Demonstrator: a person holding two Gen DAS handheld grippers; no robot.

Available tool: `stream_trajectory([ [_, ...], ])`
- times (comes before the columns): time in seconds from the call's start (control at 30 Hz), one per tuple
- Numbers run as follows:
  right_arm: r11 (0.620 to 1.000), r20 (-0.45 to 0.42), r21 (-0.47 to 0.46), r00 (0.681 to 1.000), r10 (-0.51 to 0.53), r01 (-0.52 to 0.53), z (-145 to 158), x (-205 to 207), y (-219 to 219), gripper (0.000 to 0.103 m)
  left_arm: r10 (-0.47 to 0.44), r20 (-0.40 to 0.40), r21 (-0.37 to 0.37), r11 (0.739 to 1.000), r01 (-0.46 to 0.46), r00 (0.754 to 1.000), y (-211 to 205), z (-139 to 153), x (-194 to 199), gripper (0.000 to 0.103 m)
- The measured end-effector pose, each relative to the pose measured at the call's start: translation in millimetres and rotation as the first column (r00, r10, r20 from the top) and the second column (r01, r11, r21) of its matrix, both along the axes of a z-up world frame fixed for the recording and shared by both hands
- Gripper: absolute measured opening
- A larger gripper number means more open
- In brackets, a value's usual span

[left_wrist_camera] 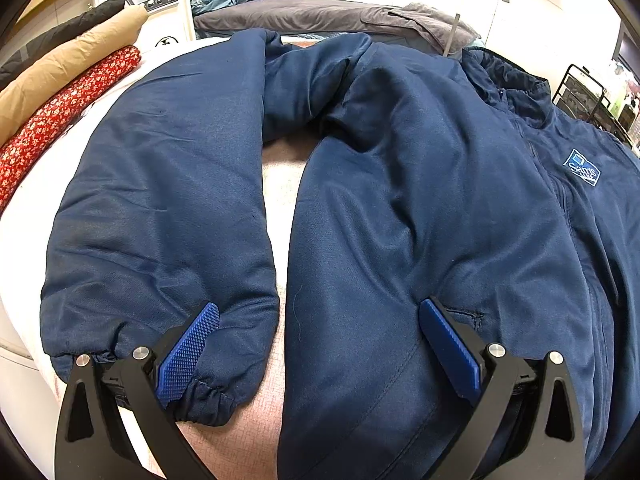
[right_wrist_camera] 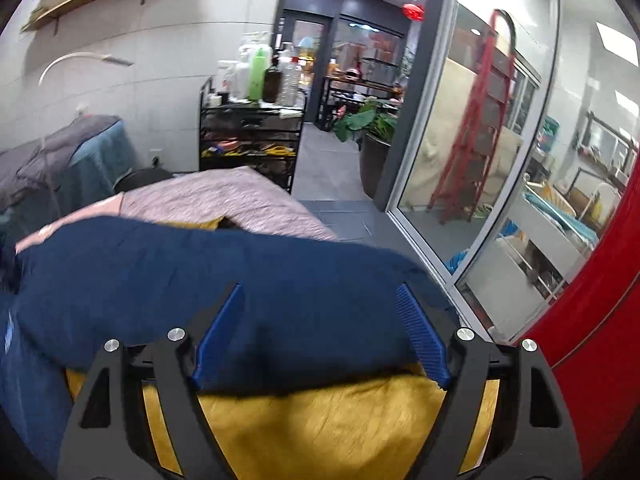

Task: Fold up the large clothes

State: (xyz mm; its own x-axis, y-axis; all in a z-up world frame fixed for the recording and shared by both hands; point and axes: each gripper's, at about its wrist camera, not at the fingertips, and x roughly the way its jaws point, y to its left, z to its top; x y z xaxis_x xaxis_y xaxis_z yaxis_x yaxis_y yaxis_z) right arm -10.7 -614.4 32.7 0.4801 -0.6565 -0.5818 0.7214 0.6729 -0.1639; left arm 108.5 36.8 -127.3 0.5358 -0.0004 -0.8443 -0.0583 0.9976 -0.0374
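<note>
Ahead of the left tongs [left_wrist_camera: 316,320] a navy padded jacket [left_wrist_camera: 420,200] lies spread front-up on the table [left_wrist_camera: 280,184], which carries a pale pink cover. These tongs stand wide open and hold nothing. Their left finger [left_wrist_camera: 188,356] rests over the gathered elastic cuff [left_wrist_camera: 208,396] of one sleeve [left_wrist_camera: 160,200], while the right finger [left_wrist_camera: 450,344] lies over the jacket's body near a pocket slit. The sleeve runs away from the tongs and bends back toward the shoulder, leaving a strip of the pink cover bare between sleeve and body, straight ahead between the two fingers. Far to the right of the tongs sits the white and blue chest logo [left_wrist_camera: 582,168], with the dark collar [left_wrist_camera: 516,80] beyond it. Off to the left lie a red patterned roll of fabric [left_wrist_camera: 60,120] and a tan one [left_wrist_camera: 68,68] beside it. Past the jacket, a grey garment [left_wrist_camera: 320,16] stretches across the far edge.

Before the right tongs [right_wrist_camera: 320,332], a blue sleeve or side of the same jacket [right_wrist_camera: 200,280] crosses from left to right, lying over a mustard-yellow cloth [right_wrist_camera: 320,420]. These tongs also gape wide; both blue fingers [right_wrist_camera: 218,336] flank the blue fabric without visibly pinching it. Beyond the fabric lies the pink cover [right_wrist_camera: 224,200], and farther off stand a black wire cart of bottles [right_wrist_camera: 252,128], a potted plant [right_wrist_camera: 372,136] and a red ladder [right_wrist_camera: 476,120] behind glass.
</note>
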Motion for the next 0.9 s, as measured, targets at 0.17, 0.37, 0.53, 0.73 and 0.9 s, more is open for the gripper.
stream_trajectory([
  [0.17, 0.988, -0.006, -0.061, 0.99, 0.144, -0.144, -14.7, -2.5, 63.1, 0.084, 0.0, 0.001, 0.001, 1.0, 0.0, 1.0, 0.0, -0.3, 0.3, 0.098],
  [0.37, 0.95, -0.001, 0.079, 0.953, 0.302, -0.301, -34.7, 10.4, 117.1, 0.084, -0.003, -0.005, -0.006, 1.0, 0.003, 1.0, 0.5, 0.1, 0.3, 0.098],
  [0.53, 0.879, 0.044, 0.239, 0.909, 0.415, -0.413, -59.3, 11.4, 162.6, 0.084, -0.03, -0.039, -0.033, 0.999, 0.029, 0.999, 5.1, 6.1, 2.8, 0.097],
  [0.73, 0.846, -0.028, 0.301, 0.883, 0.469, -0.44, -93.4, 17.0, 197.5, 0.084, -0.052, -0.056, -0.052, 0.997, 0.049, 0.997, 7.4, 6.8, 3.5, 0.097],
  [0.9, 0.805, 0.024, 0.424, 0.894, 0.447, -0.414, -109.5, 5.6, 197.1, 0.084, -0.095, -0.052, -0.053, 0.994, 0.092, 0.994, 7.6, 11.0, -2.6, 0.097],
])
